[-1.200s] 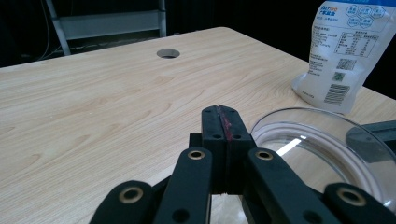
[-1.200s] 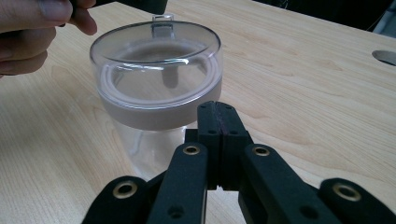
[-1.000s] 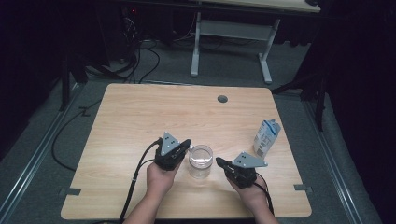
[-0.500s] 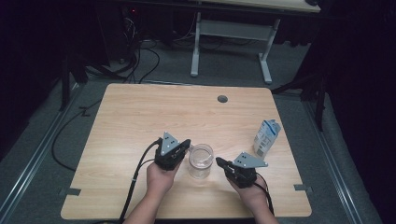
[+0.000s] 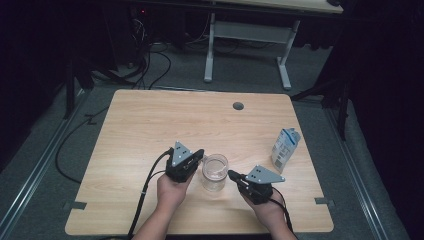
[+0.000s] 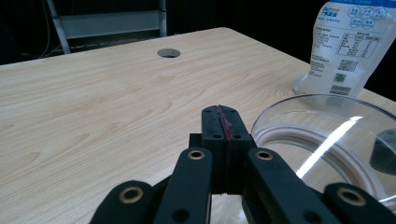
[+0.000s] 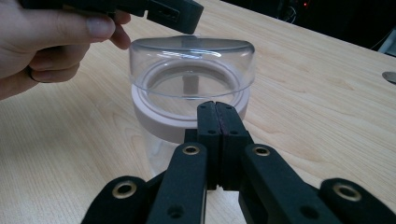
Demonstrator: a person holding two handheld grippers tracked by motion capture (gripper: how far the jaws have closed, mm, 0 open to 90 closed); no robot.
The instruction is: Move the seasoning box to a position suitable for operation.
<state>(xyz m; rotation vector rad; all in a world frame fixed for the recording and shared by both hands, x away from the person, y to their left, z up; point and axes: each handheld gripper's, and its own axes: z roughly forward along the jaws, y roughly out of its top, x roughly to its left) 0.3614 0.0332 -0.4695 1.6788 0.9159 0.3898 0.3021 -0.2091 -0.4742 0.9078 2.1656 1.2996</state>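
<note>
**Both grippers closed, jar standing between them**

From the high view, I see next to no change against the earlier frames: my left gripper (image 5: 199, 156) and right gripper (image 5: 232, 174) sit where they were, and the jar (image 5: 215, 172) has not shifted. The jar stands upright on the table (image 5: 150, 120), its long axis vertical, directly between the two grippers, just beside each tip. A carton (image 5: 285, 149) stands well off beyond my right gripper, on its outer side.

In the left gripper view, my left gripper (image 6: 220, 122) has its jaws pressed flat together with nothing between them. The jar's clear domed lid (image 6: 327, 140) lies just to the right of the tip. Further ahead and right is the carton (image 6: 348, 46); its printed panel carries small text and a square code, too fine for me to read.

In the right gripper view, my right gripper (image 7: 216, 116) is likewise fully closed and empty. The jar (image 7: 191, 88) stands straight ahead of the tip, clear lid over a pale pink collar. My left gripper (image 7: 175, 16) hovers just above its far rim.
</note>
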